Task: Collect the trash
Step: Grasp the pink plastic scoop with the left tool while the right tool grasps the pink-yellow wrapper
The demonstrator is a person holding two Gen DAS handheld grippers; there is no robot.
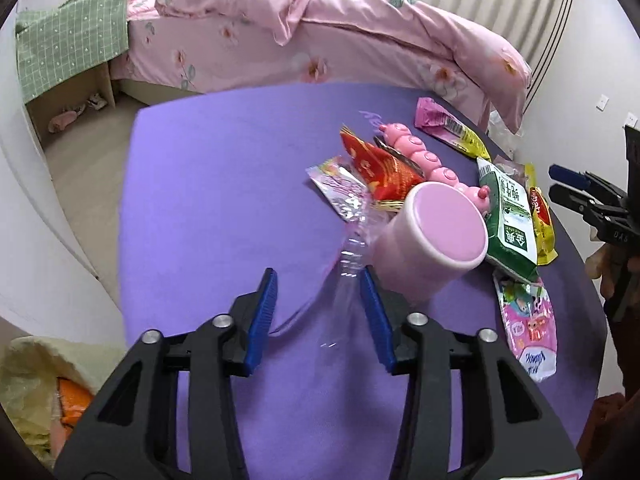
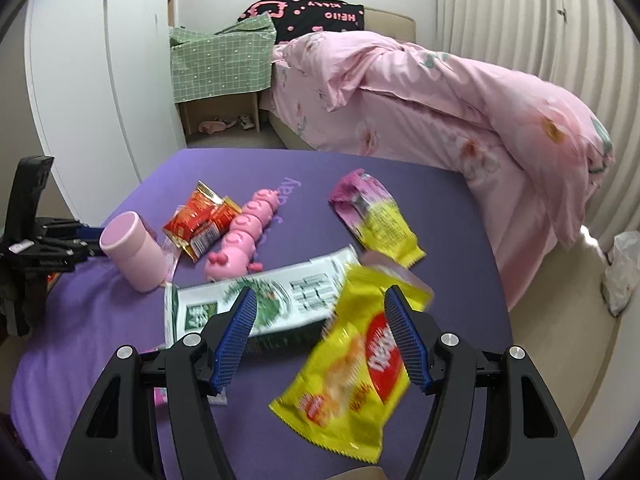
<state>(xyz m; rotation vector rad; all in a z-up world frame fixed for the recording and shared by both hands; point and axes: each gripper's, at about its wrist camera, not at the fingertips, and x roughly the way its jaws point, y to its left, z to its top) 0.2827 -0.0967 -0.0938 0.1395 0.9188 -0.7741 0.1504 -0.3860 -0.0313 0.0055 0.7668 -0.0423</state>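
Note:
My left gripper (image 1: 319, 270) is open low over the purple table (image 1: 208, 200). A crumpled clear wrapper (image 1: 350, 256) with a pink printed end lies between its fingers, close to the right pad, and no pad presses on it. Just beyond stands an upturned pink cup (image 1: 432, 232). My right gripper (image 2: 321, 289) is open above a yellow snack bag (image 2: 344, 380), which is blurred and lies partly between the fingers. A green-and-white carton (image 2: 280, 300) lies flat behind it. A red snack packet (image 2: 200, 220) and a pink-and-yellow packet (image 2: 380, 216) lie farther back.
A pink caterpillar toy (image 2: 244, 236) lies beside the red packet. A pink cartoon wrapper (image 1: 528, 328) rests near the table's right edge. A yellowish bag (image 1: 32, 392) with orange contents hangs at the lower left. A bed with pink bedding (image 1: 320, 40) stands beyond the table.

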